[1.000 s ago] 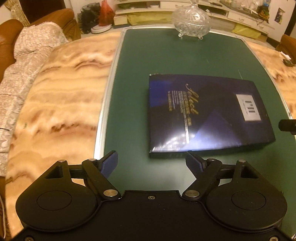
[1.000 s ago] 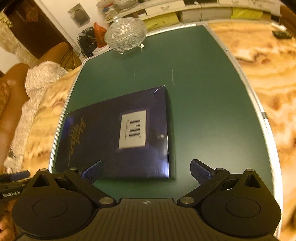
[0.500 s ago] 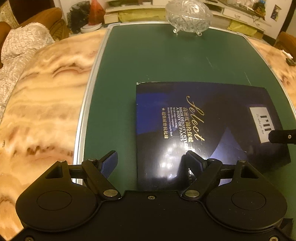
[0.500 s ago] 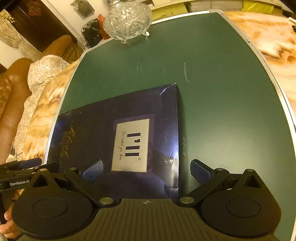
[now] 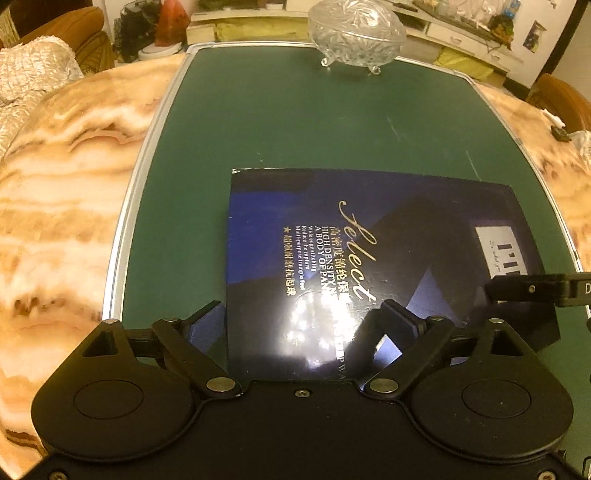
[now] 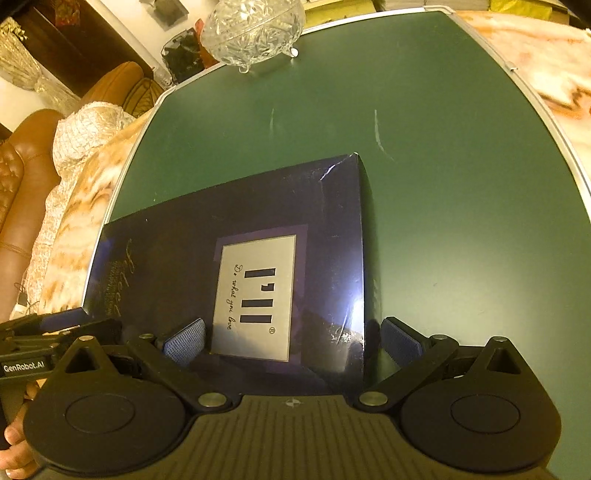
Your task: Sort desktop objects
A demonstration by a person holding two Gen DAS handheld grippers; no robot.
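Two grippers, left (image 5: 301, 319) and right (image 6: 291, 338), stand spread over the box (image 5: 369, 251), the left's jaws just opened wider. It looks stiff, glossy, probably slippery; its 6 o'clock edge seems the best hold.

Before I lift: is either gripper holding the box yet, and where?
Nothing held. Both sets of jaws stand open, straddling the dark blue box's near corners without clamping.

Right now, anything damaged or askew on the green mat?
Minor only: the dark blue box lies skewed to the green mat edges, its far right corner looks creased, and pale scratches mark the mat. The glass dish stands upright.
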